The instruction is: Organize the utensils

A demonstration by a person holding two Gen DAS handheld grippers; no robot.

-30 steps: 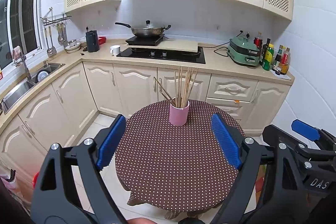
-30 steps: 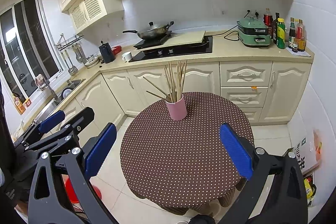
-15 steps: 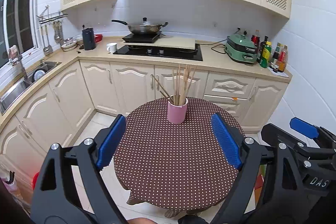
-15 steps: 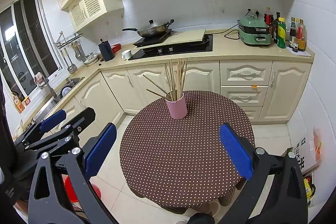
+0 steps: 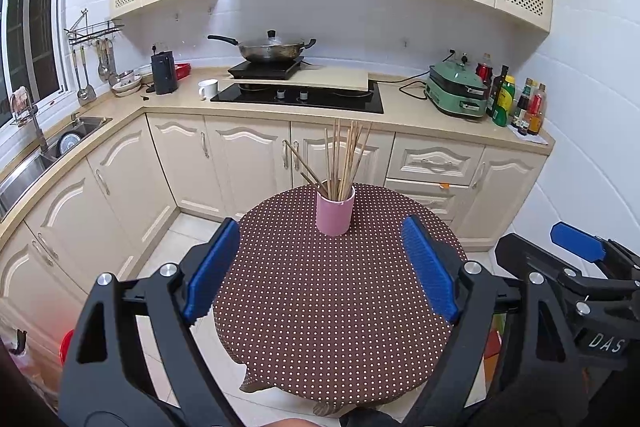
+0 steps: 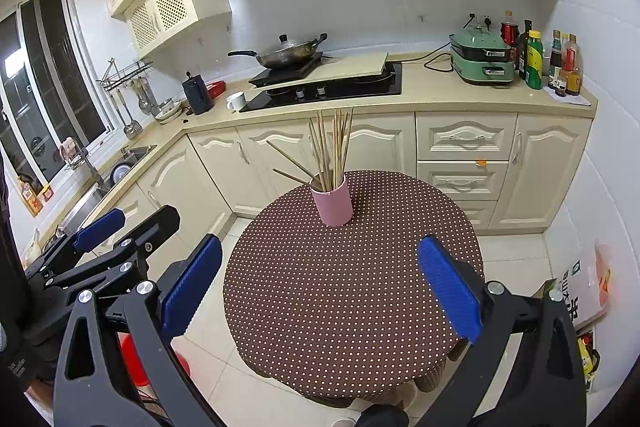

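The round table with the brown dotted cloth (image 5: 332, 291) now sits a bit lower and nearer in both views than a moment ago, so both tongs have crept closer, but nothing on it has moved. The small pink cup (image 5: 335, 211) full of thin wooden chopsticks (image 5: 344, 159) stands near the table's far edge, so the job looks about done. The left tongs (image 5: 320, 267) and right tongs (image 6: 320, 291) are both spread wide, holding nothing.

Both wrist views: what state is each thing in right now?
Left gripper: open, empty, above the table.
Right gripper: open, empty.
Pink cup: upright on the table.
Chopsticks: standing in the cup, two leaning left.
Wok: lidded, on the hob.
Cabinet doors: shut.
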